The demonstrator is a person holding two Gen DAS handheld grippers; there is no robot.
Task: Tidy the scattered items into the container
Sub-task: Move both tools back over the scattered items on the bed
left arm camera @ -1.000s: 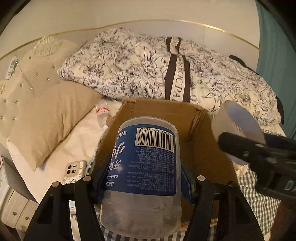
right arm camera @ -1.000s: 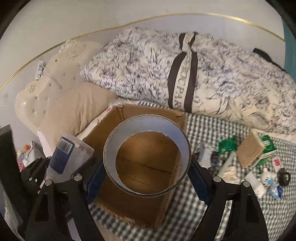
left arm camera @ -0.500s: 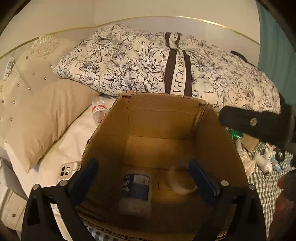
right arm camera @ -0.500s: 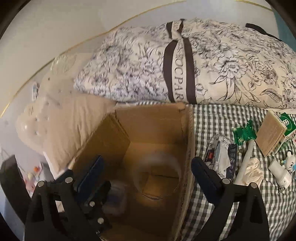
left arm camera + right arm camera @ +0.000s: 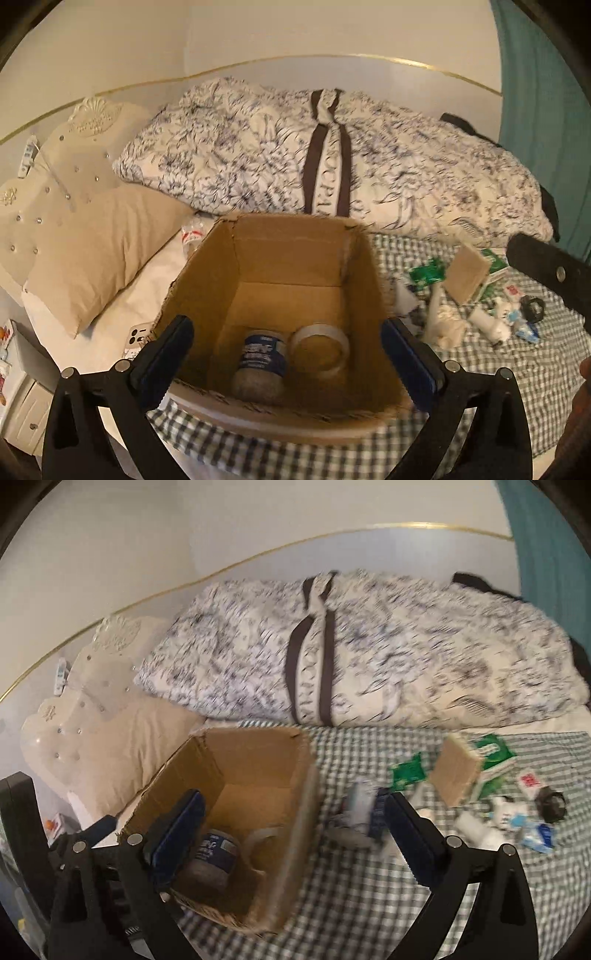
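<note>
From the left wrist view, a bed covered by a green-and-white checked cloth (image 5: 480,413) runs toward a cream wall with a thin gold line, a rumpled floral duvet (image 5: 332,166) heaped along the far side and a beige pillow (image 5: 99,251) against a tufted cream headboard at left. The open brown cardboard box (image 5: 295,254) stands on the cloth near its front edge; inside lie a clear jar with a blue label (image 5: 264,360) and a clear tape roll (image 5: 320,345), side by side. The left gripper (image 5: 288,358) has its jaws spread wide and empty. From the right wrist view, scattered small items (image 5: 480,794) lie on bare checked cloth right of the box; the right gripper (image 5: 291,834) is likewise spread wide, holding nothing.
</note>
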